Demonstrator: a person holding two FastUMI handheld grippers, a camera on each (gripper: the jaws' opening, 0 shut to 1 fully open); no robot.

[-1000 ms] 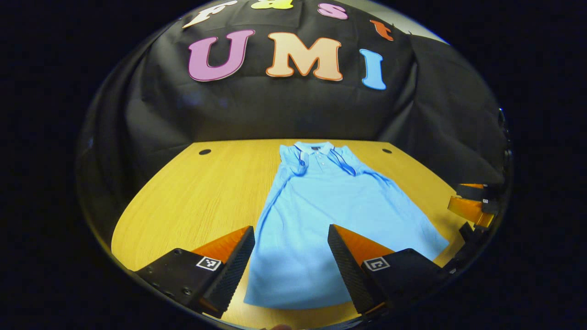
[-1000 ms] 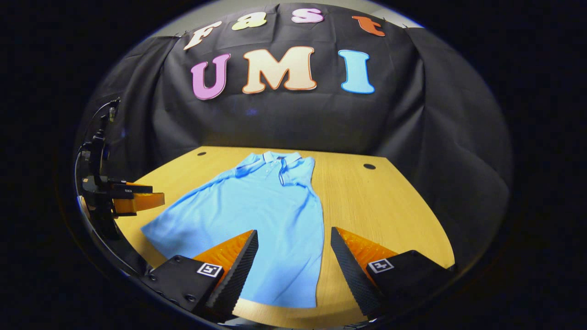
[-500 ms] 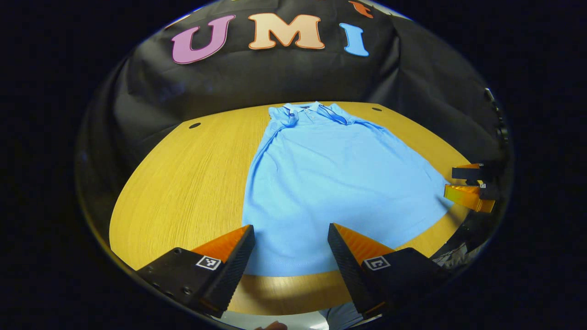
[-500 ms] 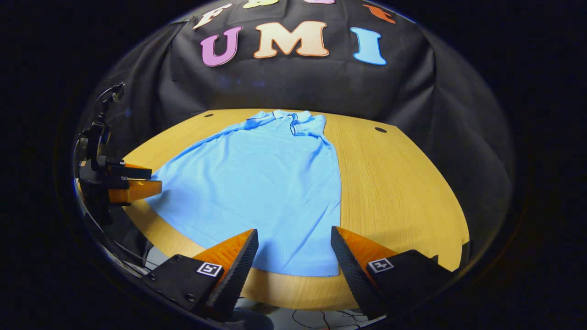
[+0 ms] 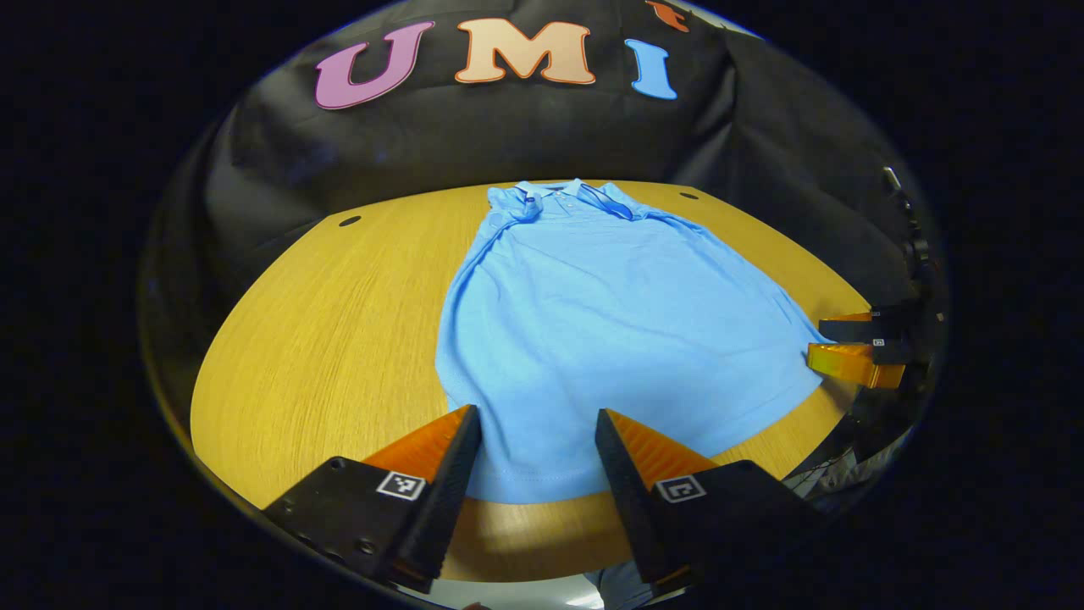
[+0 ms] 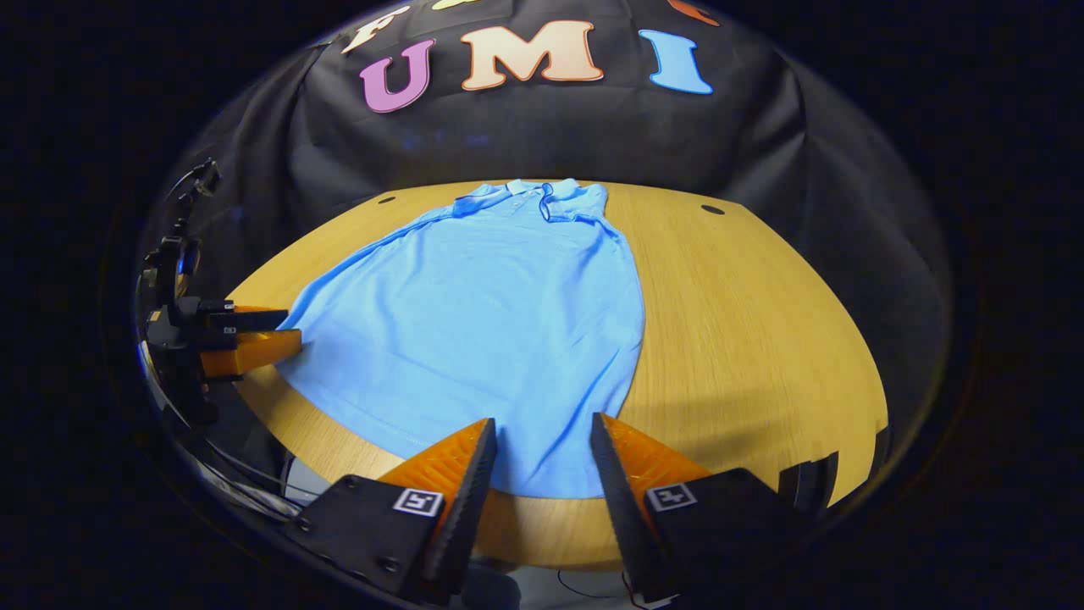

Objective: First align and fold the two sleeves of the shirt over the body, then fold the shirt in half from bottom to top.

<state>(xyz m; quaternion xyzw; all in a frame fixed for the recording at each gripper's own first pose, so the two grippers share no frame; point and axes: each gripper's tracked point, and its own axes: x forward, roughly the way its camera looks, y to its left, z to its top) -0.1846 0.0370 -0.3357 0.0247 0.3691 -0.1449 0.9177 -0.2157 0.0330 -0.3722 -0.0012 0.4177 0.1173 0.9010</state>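
A light blue polo shirt (image 5: 610,322) lies flat on the wooden desk (image 5: 339,322), collar (image 5: 563,191) at the far edge by the black cloth wall and hem along the near edge. Both sleeves are folded in over the body, so the outline narrows at the shoulders and widens toward the hem.

In the left gripper view, the left tool (image 5: 537,440) hangs at the near left corner of the shirt, its fingers spread with nothing between them but the cloth below; the hem's left end lies in the gap, and whether the fingertips touch the fabric cannot be told. Far off on the right of that view, the other tool shows at the hem's right corner, just beside the cloth.

In the right gripper view, the right tool (image 6: 542,445) sits at the near right corner of the shirt (image 6: 491,313), fingers likewise spread and empty, the hem's right end lying between them on the desk (image 6: 745,339). The left tool (image 6: 254,335) shows at the left of this view, its tips at the shirt's left hem corner.
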